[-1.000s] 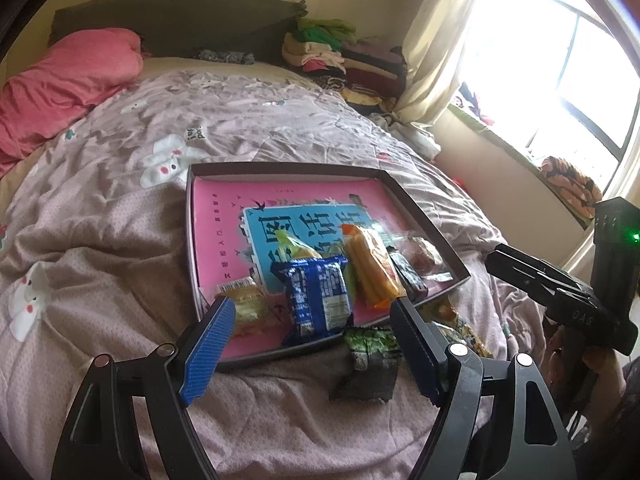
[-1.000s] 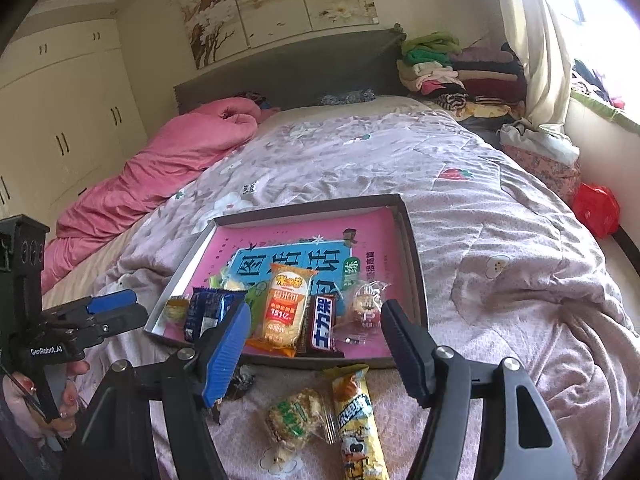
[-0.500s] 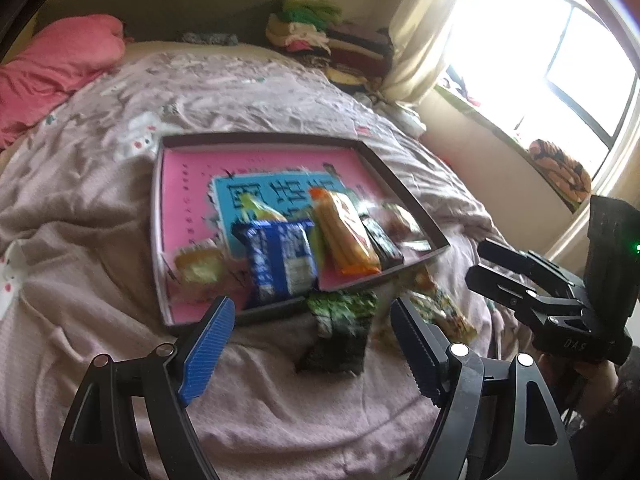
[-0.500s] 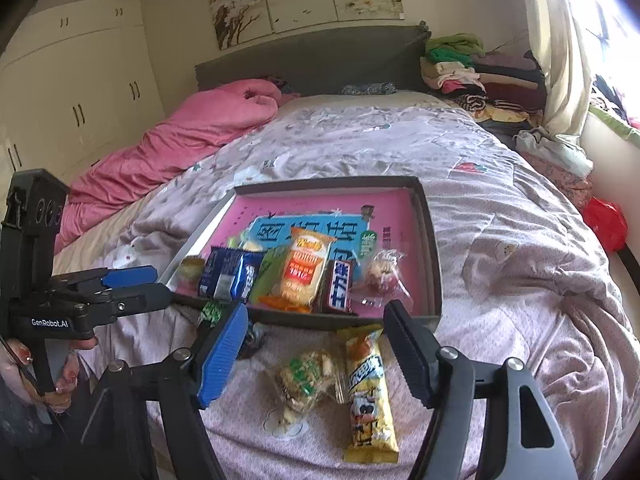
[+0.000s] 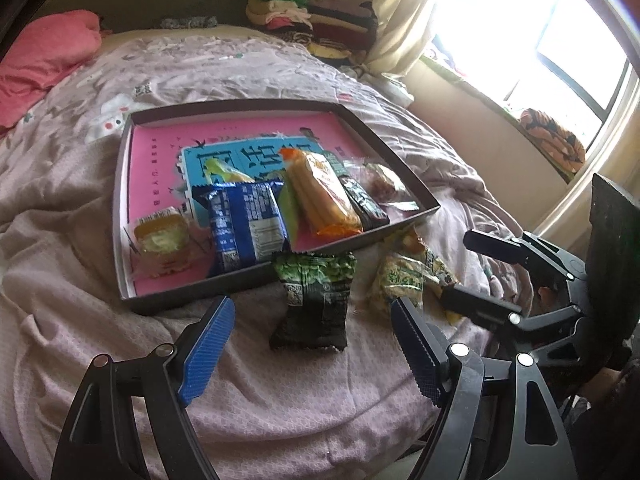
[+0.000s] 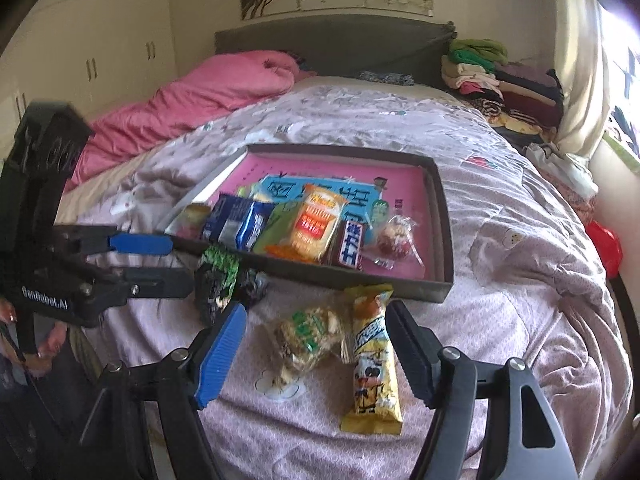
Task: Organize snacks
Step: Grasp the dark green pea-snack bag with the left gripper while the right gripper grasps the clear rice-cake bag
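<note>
Partly done, by the look of it.

In tray [image 5: 392, 236], on bed [image 5: 280, 392]: cake in clear wrap [image 5: 162, 240]; blue packet [image 5: 246, 226]; orange wafer pack [image 5: 322, 196]; dark bar [image 5: 366, 204]; wrapped red sweet [image 5: 384, 180].

Still outside, on bedspread just beside tray's near wall: green-black packet [image 5: 314, 300]; clear bag of green-labelled crackers [image 6: 306, 330]; yellow bar [image 6: 372, 360].

Left claw [image 5: 312, 350]: wide open, empty, straddling green-black packet. Right claw [image 6: 312, 350]: wide open, empty, around crackers and yellow bar.

Around: pink duvet [image 6: 192, 104], folded clothes [image 6: 500, 80], curtain [image 5: 404, 20].

In the way: tray's raised near wall; soft rumpled bedspread; claws close together.
</note>
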`<state>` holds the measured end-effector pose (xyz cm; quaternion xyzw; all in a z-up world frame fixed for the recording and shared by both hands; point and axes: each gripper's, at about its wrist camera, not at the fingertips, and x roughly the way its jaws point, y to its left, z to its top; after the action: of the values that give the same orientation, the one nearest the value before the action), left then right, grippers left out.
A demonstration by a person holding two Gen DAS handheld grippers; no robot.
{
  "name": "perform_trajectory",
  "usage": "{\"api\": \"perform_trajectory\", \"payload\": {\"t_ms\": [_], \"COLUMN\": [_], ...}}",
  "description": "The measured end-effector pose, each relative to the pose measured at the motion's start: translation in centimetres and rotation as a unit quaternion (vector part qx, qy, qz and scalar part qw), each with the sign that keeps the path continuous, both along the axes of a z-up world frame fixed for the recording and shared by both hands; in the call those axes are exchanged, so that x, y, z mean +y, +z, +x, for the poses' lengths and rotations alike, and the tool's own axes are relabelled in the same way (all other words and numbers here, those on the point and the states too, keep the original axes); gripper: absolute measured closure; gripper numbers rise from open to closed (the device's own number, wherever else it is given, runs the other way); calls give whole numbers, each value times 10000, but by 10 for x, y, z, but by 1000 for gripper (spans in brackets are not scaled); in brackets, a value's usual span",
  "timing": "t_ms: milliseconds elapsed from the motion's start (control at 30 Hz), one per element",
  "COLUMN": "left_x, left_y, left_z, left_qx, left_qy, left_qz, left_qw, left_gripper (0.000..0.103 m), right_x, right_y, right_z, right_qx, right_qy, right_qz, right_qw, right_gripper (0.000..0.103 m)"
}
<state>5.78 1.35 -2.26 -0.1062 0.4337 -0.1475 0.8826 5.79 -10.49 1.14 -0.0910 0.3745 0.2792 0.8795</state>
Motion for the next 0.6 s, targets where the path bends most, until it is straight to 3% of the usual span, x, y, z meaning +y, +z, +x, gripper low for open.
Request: {"api": "perform_trajectory", "payload": {"t_ms": [600], "left_x": [-5], "left_y": [-24], "left_z": [12], "left_qx": [392], "left_qy": [-55], "left_qz": [-63], "left_qw": [9992], "left_gripper": [22], "right_x": [25], "right_y": [-36], "right_z": [-1], "right_qx": [98], "right_qy": [619], "right_qz": [-664], "right_qw": [9958], "right_gripper": [31]}}
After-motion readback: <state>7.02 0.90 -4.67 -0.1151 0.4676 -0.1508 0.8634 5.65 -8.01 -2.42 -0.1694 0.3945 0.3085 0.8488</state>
